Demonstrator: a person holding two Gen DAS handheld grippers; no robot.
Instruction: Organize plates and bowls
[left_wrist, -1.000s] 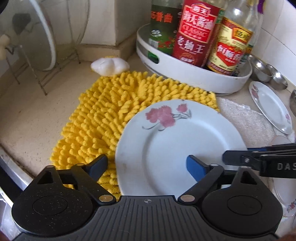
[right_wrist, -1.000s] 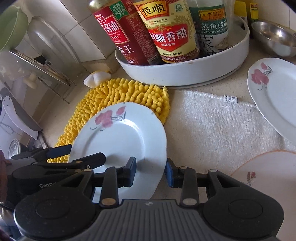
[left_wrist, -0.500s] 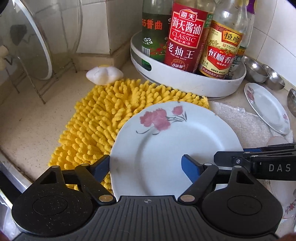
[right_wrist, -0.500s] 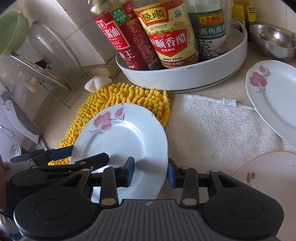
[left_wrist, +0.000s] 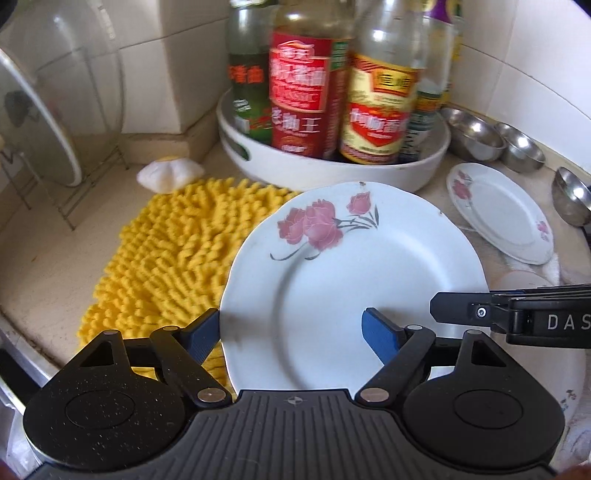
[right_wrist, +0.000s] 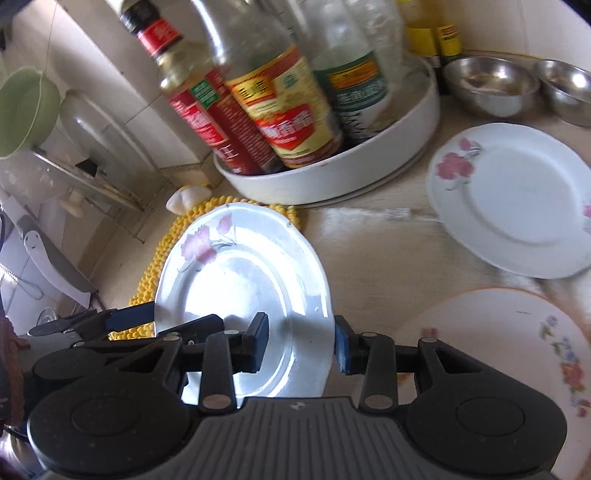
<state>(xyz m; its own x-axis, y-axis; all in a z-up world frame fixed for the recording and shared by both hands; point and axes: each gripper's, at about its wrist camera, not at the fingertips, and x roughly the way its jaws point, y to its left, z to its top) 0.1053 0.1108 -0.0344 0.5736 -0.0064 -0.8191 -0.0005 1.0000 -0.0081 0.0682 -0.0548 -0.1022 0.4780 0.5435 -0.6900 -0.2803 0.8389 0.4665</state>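
Flowered plate (left_wrist: 351, 280) between two parted hand-held grippers.
Left hand-held gripper (left_wrist: 291, 332) and right hand-held gripper (right_wrist: 301, 343) straddle its opposite rims, unclenched; ahead, a white tray of sauce bottles (left_wrist: 332, 162) blocks the bench, yellow chenille mat (left_wrist: 177, 251) beneath.

Sauce bottles (left_wrist: 332, 92) in the white tray (left_wrist: 424, 173) are running off the top edge in both views, labels smeared by motion blur. Near rim of the flowered plate (left_wrist: 332, 280) is disappearing behind the left gripper (left_wrist: 291, 334) body. Orange-rimmed plate (right_wrist: 491, 339) is being cut by the right edge. Towel (right_wrist: 369, 258) is blurring out; the weave is unreadable.
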